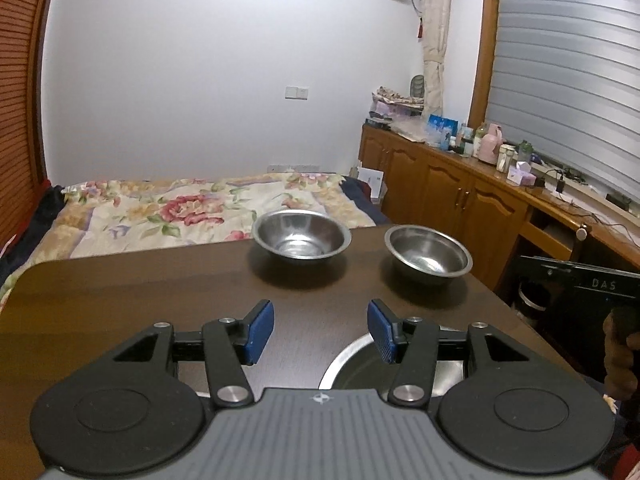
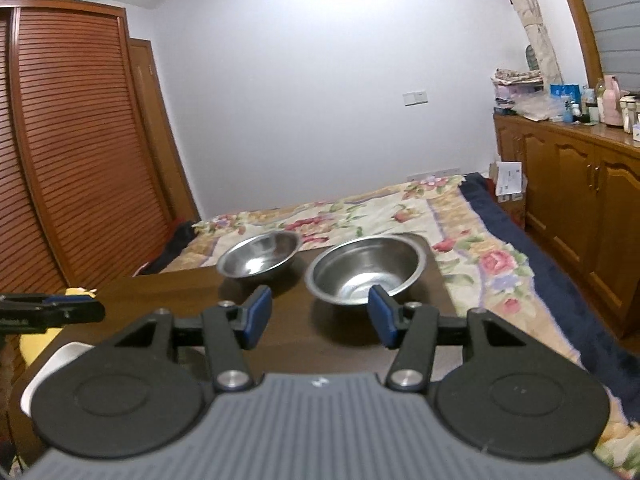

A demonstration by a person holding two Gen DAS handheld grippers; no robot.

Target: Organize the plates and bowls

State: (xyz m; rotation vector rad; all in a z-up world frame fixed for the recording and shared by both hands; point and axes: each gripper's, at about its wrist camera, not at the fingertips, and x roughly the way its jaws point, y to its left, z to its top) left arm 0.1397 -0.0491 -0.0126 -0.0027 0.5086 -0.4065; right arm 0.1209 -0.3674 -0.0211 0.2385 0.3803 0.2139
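Two steel bowls, the left bowl [image 1: 302, 236] and the right bowl [image 1: 428, 255], are set apart at the far edge of the worktop [image 1: 160, 300]. Both the left gripper [image 1: 321, 330] and right gripper [image 2: 320, 316] are held wide and empty. No stacking is judged begun; a rim grasp is called for next.

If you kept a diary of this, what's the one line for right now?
left gripper open, empty | right gripper open, empty | two steel bowls untouched on table
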